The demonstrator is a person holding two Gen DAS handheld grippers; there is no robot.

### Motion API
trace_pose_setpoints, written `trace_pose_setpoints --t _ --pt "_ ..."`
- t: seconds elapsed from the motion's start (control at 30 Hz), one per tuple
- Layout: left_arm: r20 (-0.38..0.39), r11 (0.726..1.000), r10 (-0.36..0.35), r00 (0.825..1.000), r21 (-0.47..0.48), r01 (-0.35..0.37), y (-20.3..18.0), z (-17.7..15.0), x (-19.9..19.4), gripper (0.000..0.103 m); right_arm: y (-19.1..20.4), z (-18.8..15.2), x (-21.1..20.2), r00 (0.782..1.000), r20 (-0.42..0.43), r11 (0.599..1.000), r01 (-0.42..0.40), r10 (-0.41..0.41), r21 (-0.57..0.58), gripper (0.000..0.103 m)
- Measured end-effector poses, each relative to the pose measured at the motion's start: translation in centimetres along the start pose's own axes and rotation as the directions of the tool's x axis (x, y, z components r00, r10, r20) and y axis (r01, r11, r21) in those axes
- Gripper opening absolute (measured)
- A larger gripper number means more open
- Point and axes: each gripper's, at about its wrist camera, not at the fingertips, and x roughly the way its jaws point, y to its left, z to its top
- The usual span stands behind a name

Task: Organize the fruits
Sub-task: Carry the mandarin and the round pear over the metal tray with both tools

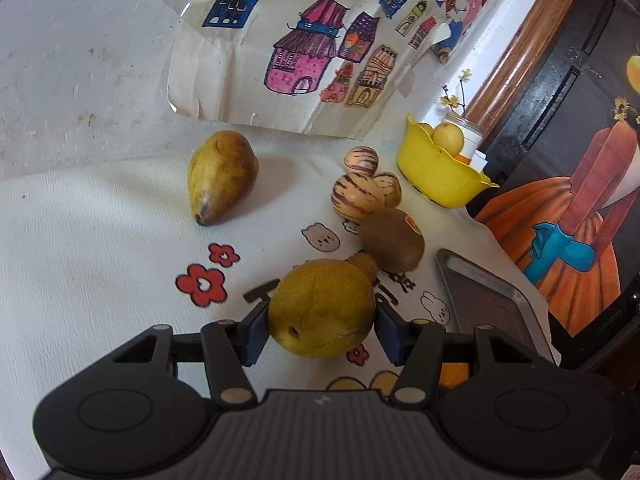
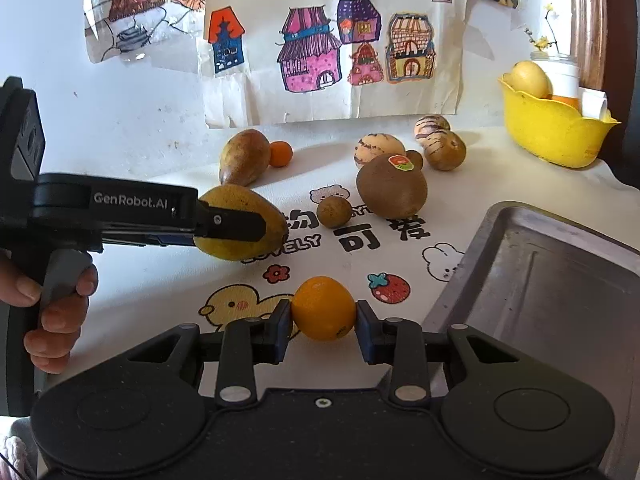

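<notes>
My left gripper (image 1: 320, 320) is shut on a yellow-green pear (image 1: 320, 308) and holds it above the cloth; it also shows in the right wrist view (image 2: 240, 226), at the left. My right gripper (image 2: 323, 314) is shut on a small orange (image 2: 323, 308), just left of the metal tray (image 2: 552, 300). On the cloth lie a second pear (image 2: 242, 158), a small tangerine (image 2: 280, 153), a kiwi (image 2: 392, 188) with a sticker, a small brown fruit (image 2: 334, 211) and three striped melons (image 2: 378, 149).
A yellow bowl (image 2: 556, 132) holding a yellow fruit (image 2: 528, 79) stands at the back right, with a white jar (image 2: 560, 74) behind it. Children's drawings (image 2: 320, 40) hang on the wall behind. The tray's corner also shows in the left wrist view (image 1: 492, 292).
</notes>
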Motion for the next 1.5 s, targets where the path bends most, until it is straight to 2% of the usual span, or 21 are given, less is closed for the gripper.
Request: trace_pose_setpoints --t 0.27,0.7,1.03,1.3,1.5 --pt "0.001 1.000 -0.023 1.000 0.015 0.023 -0.8 -1.2 -0.7 0.060 -0.1 -0.5 -1.3 1.000 0.018 1.000 -0.005 0.005 0.012 0.036" --pt "-0.004 0.997 -0.062 0.998 0.049 0.062 -3.2 -1.1 -0.6 0.060 -2.2 -1.0 -5.0 0.997 0.078 0.998 0.001 -0.006 0.069 0.036" --pt "-0.025 0.988 -0.125 0.992 0.089 0.127 -8.6 0.8 3.0 0.060 -9.3 -0.1 -6.5 0.988 0.068 0.988 0.137 -0.142 0.075 0.036" --pt "-0.080 0.974 -0.173 0.982 0.135 0.183 -13.4 2.0 8.4 0.060 -16.0 0.8 -3.8 0.958 0.065 0.961 0.277 -0.278 0.027 0.036" --pt "-0.121 0.965 -0.180 0.976 0.169 0.199 -15.8 2.0 12.3 0.060 -18.8 0.7 -1.9 0.946 0.036 0.946 0.322 -0.323 0.036 0.036"
